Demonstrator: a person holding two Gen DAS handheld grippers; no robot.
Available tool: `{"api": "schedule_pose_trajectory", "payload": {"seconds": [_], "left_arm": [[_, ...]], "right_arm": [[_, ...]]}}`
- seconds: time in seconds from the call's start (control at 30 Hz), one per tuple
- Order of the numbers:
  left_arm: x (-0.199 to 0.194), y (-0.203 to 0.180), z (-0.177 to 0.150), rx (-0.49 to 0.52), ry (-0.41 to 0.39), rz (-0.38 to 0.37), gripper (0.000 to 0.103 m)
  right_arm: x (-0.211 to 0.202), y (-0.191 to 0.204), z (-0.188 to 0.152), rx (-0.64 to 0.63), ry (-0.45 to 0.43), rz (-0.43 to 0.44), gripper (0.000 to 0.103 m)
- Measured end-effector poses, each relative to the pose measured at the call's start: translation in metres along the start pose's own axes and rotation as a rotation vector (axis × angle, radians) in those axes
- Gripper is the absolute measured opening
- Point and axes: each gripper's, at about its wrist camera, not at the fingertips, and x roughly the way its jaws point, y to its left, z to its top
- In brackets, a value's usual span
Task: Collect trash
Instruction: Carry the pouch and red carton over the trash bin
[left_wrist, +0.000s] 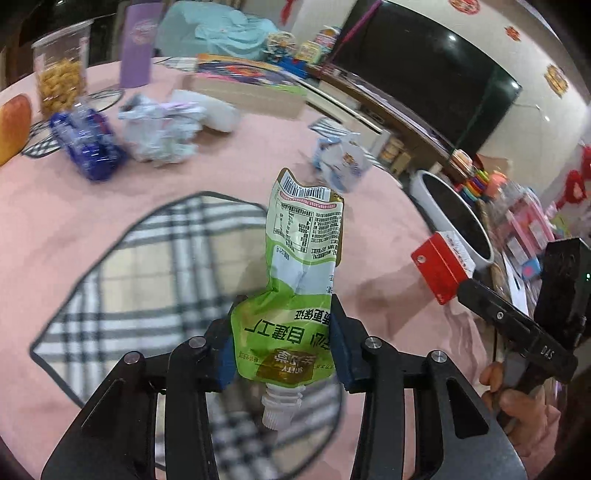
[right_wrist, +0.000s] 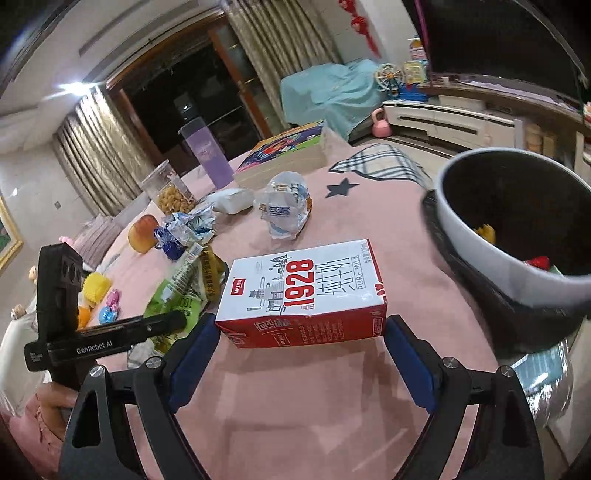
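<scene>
On the pink tabletop (left_wrist: 92, 221), the left gripper (left_wrist: 282, 350) has its jaws clamped on a green spouted pouch (left_wrist: 295, 295) that stands up toward twelve o'clock, while the right gripper (right_wrist: 301, 350) clamps a red-and-white milk carton (right_wrist: 303, 291), with the bin (right_wrist: 491, 229) at two o'clock.

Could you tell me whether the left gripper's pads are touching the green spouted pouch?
Touching. The left wrist view shows the left gripper with both blue pads pressed against the sides of the green pouch, which is creased between them and lifted clear of the pink tablecloth.
</scene>
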Motion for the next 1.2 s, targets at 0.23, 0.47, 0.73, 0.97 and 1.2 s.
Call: {"api": "schedule_pose_trajectory", "payload": {"seconds": [0.23,0.47,0.73,0.97,1.2], "left_arm": [[0.004,-0.04,-0.002,0.069,0.004,-0.045,0.04],[0.009,-0.074,-0.004,0.128,0.014,-0.072,0.04],[0.018,-0.103,0.001,0.178,0.025,-0.092,0.04],[0.029,-0.129,0.011,0.223,0.028,-0.109,0.04],[0.042,-0.152,0.025,0.253,0.046,-0.14,0.04]], "right_arm": [[-0.027,-0.018,-0.006,0.043,-0.038,-0.021,0.091],[-0.047,-0.034,-0.009,0.066,-0.072,-0.043,0.091],[-0.069,-0.059,-0.006,0.102,-0.11,-0.058,0.091],[-0.084,-0.08,0.0,0.132,-0.14,-0.079,0.091],[-0.089,-0.1,0.013,0.138,-0.15,-0.105,0.091]]}}
